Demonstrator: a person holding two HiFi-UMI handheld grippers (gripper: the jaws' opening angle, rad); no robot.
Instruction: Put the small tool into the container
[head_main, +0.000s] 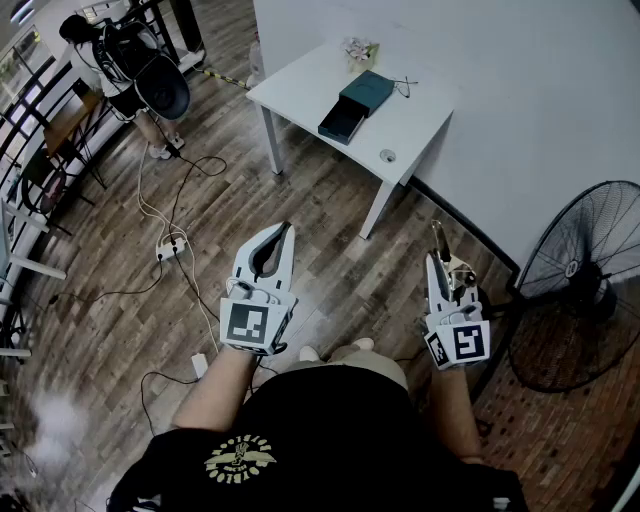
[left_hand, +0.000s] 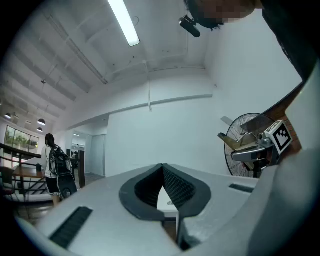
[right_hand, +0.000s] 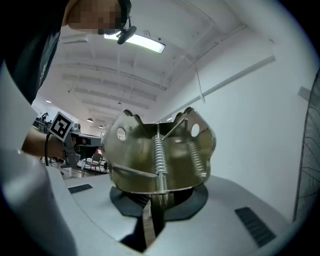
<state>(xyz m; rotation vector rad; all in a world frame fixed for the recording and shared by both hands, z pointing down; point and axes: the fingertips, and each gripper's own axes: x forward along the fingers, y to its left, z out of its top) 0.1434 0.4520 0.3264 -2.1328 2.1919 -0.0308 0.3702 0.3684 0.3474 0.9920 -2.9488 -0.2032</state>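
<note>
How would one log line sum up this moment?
right claw: shut on metal clip | left claw: shut, empty | container: on white table ahead

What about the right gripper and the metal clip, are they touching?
Touching: the right gripper view shows the right gripper shut on the stem of the metal clip.

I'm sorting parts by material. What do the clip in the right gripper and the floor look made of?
The clip: metal, it seems, a dull brassy sheet with sheen and bare coil springs. The floor: wood or wood-look planks, brown with grain; the look leaves open which.
</note>
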